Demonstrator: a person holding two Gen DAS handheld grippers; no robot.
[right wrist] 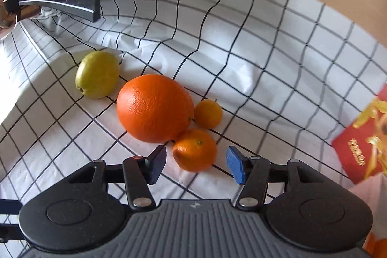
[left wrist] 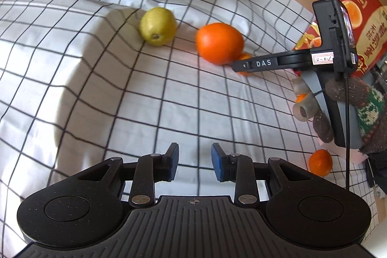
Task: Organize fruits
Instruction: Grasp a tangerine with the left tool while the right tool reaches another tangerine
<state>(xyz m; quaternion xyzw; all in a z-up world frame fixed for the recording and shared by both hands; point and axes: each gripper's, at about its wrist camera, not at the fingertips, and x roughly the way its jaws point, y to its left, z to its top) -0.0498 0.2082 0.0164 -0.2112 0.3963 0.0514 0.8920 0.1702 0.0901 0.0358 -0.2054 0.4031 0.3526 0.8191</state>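
Right claw apart around mandarin, left claw apart, big orange half-hiding another mandarin

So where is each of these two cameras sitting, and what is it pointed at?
Left wrist: behind the open left claw, facing the checked cloth; the right claw and gloved hand show.
Right wrist: behind the open right claw, facing a tangerine.
Shared: pear, large orange.
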